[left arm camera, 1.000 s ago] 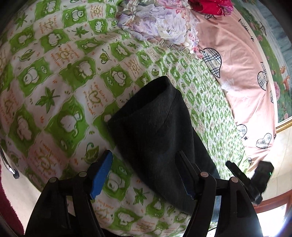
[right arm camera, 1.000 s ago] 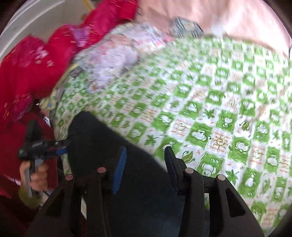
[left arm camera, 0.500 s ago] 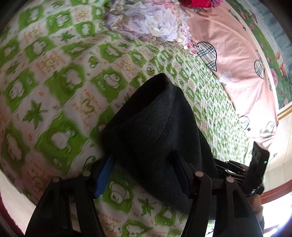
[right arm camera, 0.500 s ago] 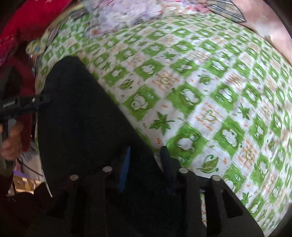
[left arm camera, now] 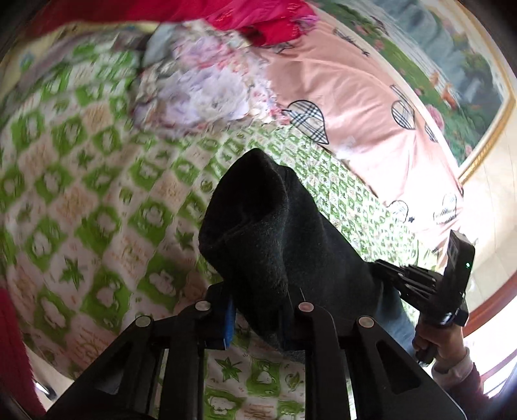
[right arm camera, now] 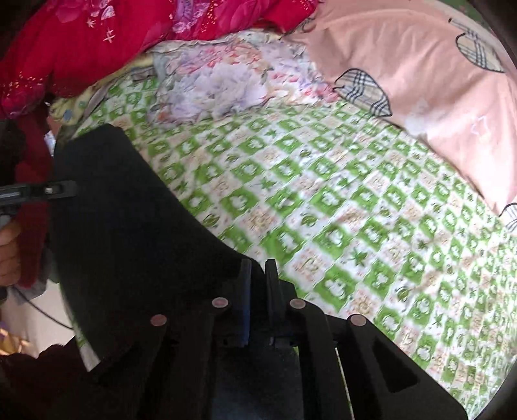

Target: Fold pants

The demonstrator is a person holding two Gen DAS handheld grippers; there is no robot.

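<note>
Black pants [left arm camera: 268, 226] lie on a bed with a green and white patterned sheet [left arm camera: 97, 200]. My left gripper [left arm camera: 257, 300] has its jaws closing on a bunched fold of the pants, and the pads pinch the cloth and hold it raised off the sheet. In the right wrist view the pants [right arm camera: 122, 226] spread to the left, and my right gripper [right arm camera: 258, 271] is shut on their near edge. Each view also shows the other gripper at the far side of the cloth: the right gripper [left arm camera: 420, 281] in a hand [left arm camera: 446, 342], and the left gripper [right arm camera: 38, 190].
A pink quilt with plaid hearts [left arm camera: 349, 97] lies at the back right of the bed. A crumpled floral cloth [left arm camera: 206, 90] and a red blanket [left arm camera: 265, 19] are piled at the head. A framed picture [left arm camera: 458, 80] hangs on the wall.
Both grippers have closed onto the black pants. The left one has lifted its fold off the sheet, and both views have rolled and shifted.
</note>
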